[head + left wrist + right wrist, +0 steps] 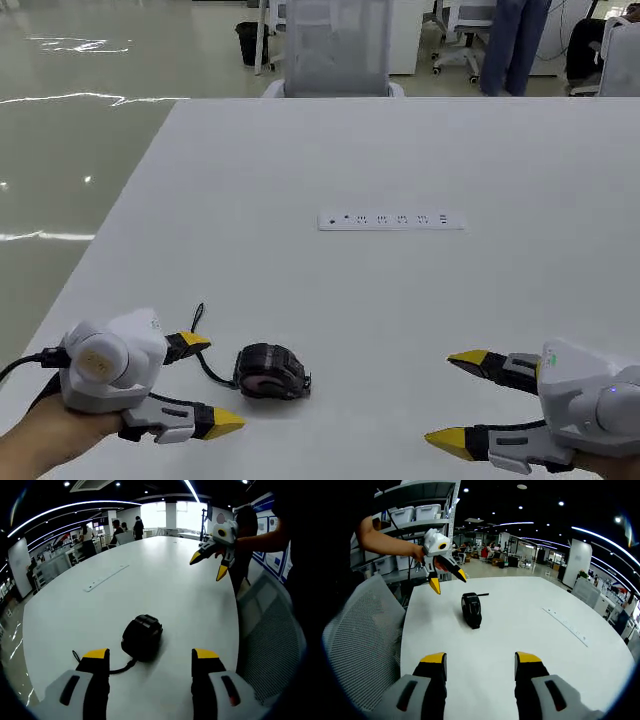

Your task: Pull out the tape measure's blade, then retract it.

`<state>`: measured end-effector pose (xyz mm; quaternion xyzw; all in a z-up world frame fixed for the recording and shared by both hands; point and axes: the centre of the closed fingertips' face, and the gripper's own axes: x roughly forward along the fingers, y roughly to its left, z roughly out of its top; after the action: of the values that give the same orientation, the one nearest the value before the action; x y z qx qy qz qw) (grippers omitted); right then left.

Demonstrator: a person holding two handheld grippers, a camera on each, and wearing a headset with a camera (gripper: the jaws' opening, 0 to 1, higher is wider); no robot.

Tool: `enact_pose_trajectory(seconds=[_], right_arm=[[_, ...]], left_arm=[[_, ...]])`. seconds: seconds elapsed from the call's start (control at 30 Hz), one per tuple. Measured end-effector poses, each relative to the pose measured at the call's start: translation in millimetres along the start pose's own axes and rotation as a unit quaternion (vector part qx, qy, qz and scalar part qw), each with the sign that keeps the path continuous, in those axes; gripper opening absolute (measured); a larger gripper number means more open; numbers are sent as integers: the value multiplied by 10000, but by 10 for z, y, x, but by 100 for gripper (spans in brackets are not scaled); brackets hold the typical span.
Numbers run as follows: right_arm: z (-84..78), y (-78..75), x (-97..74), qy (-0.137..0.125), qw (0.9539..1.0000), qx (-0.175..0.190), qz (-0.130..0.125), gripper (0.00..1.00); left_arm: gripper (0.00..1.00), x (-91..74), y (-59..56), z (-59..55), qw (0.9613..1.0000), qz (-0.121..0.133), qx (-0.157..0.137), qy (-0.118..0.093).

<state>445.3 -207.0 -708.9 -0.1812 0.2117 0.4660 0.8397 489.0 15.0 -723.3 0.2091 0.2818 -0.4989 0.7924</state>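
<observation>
**Operator:** What surrounds the tools?

**Technician:** The white table (400, 150) extends ahead of both. A mesh chair (335, 45) stands at its far edge. A power strip (392, 221) lies flat well ahead, between the two.

**Operator:** Tape measure position and jaw state?

**Technician:** The black tape measure (270, 371) rests just ahead of the left gripper (222, 381), blade wound in. Its cord (205, 365) runs back beside one jaw. That gripper's jaws are spread wide, holding nothing. The right gripper (441, 397) is equally wide and empty, well apart from the tape measure.

**Operator:** View differences?

**Technician:** The right gripper view adds shelved storage bins (415, 512) behind the left gripper; their contents cannot be told.
</observation>
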Motion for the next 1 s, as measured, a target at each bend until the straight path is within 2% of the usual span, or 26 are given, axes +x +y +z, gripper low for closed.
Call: enact_pose_trajectory(seconds=[0.27,0.43,0.57,0.7,1.0], right_arm=[[37,8,136,-41,9999,-59,140,53],[47,40,248,-32,9995,-135,279,52],[53,46,321,14,9990,-219,380,50],[62,13,387,8,9988,-252,423,48],[75,24,519,82,9974,-341,622,47]], left_arm=[[56,96,7,-2,9996,-150,241,90],[55,131,45,27,9996,-166,241,59],[53,172,62,23,9989,-236,379,172],[52,191,86,42,9987,-263,395,164],[50,248,97,-21,9972,-384,539,342]])
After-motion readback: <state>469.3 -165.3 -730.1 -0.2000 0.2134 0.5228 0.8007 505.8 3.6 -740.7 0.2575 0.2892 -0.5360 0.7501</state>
